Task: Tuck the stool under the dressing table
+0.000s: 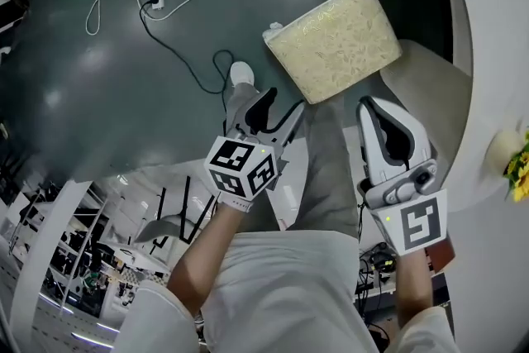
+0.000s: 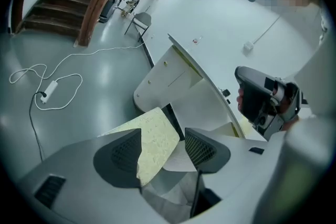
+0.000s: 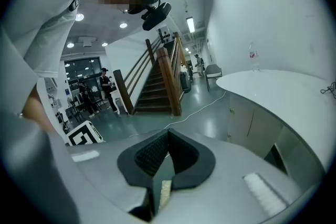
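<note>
No legible text, brand, number or sign in any view. Only printed matter: black-and-white square coded patterns on left marker cube (image 1: 240,168) and right marker cube (image 1: 420,225); blocks only, no letters or digits. Same kind of pattern glimpsed at left edge of right gripper view. Background shop interior too small and blurred to read.

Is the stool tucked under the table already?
No, the stool shows its whole cream seat out on the dark floor, beside the dressing table, not beneath it.
</note>
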A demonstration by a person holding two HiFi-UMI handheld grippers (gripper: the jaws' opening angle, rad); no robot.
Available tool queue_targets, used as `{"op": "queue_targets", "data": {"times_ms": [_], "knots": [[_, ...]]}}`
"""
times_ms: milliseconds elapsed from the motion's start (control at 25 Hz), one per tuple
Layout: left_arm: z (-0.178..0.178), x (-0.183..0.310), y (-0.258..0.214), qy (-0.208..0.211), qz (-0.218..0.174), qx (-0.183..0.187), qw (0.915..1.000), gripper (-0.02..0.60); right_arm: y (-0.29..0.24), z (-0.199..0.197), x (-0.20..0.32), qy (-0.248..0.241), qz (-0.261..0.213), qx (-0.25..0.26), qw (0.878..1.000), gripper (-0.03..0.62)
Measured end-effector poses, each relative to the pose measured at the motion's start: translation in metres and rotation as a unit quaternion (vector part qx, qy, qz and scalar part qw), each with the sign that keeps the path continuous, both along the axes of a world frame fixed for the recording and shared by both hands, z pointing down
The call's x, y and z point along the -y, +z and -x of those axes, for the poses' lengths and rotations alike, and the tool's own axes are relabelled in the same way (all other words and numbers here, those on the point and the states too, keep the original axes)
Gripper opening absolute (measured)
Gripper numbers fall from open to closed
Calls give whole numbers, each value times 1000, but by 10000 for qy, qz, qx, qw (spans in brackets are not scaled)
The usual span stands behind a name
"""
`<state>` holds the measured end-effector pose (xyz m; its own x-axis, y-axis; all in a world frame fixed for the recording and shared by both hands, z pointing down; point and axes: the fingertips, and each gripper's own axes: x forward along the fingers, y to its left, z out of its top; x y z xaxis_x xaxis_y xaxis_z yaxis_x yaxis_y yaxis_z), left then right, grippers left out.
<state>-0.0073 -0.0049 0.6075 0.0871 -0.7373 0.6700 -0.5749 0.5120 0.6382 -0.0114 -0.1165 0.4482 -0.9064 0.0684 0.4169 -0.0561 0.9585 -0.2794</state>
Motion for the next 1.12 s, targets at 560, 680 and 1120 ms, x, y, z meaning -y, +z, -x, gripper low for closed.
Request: {"op": "queue_targets", "data": {"times_ms": [560,680,1120], "knots": [[3,10,94,-837,0,-798,9933,342,81,5,10,231,-61,-538,9983,8],[-3,1,127,-877,314,-914,9915,342,93,8,4,221,18,-561,9982,8],[-29,-13,215,-860,849,-1417,9825,351,125,-6,3,53,90,-702,9975,17]]}}
